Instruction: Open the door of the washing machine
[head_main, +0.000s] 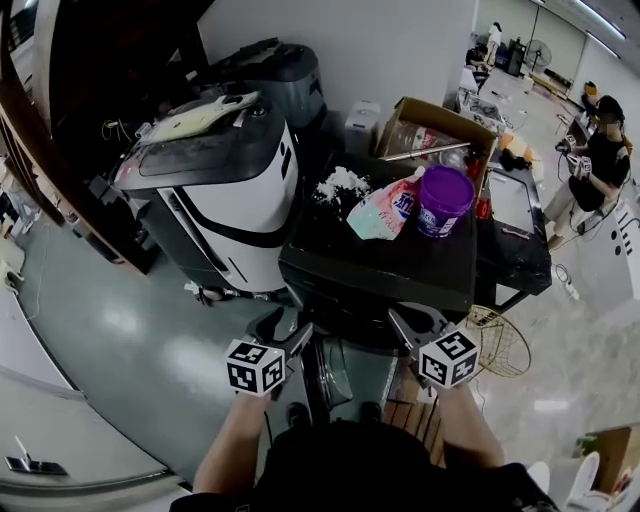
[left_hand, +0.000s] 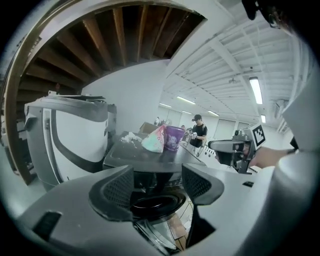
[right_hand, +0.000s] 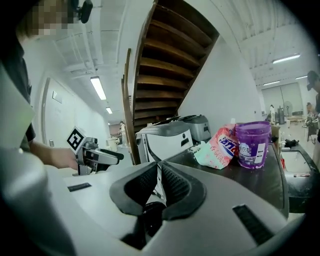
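From the head view, the left gripper (head_main: 288, 333) and right gripper (head_main: 408, 322) hover just before the dark washing machine (head_main: 380, 265). A purple tub (head_main: 444, 200) and a detergent pouch (head_main: 385, 212) stand on its top. Only the left gripper view shows the round glass door (left_hand: 157, 220), below that gripper's released, empty jaws; whether the door is ajar is unclear. The right gripper view shows its jaws clenched on nothing, beneath a wooden staircase (right_hand: 165, 60).

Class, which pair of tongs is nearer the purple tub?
Right. In the head view the right tongs are just below the purple tub; the left tongs are farther off, down and to its left.
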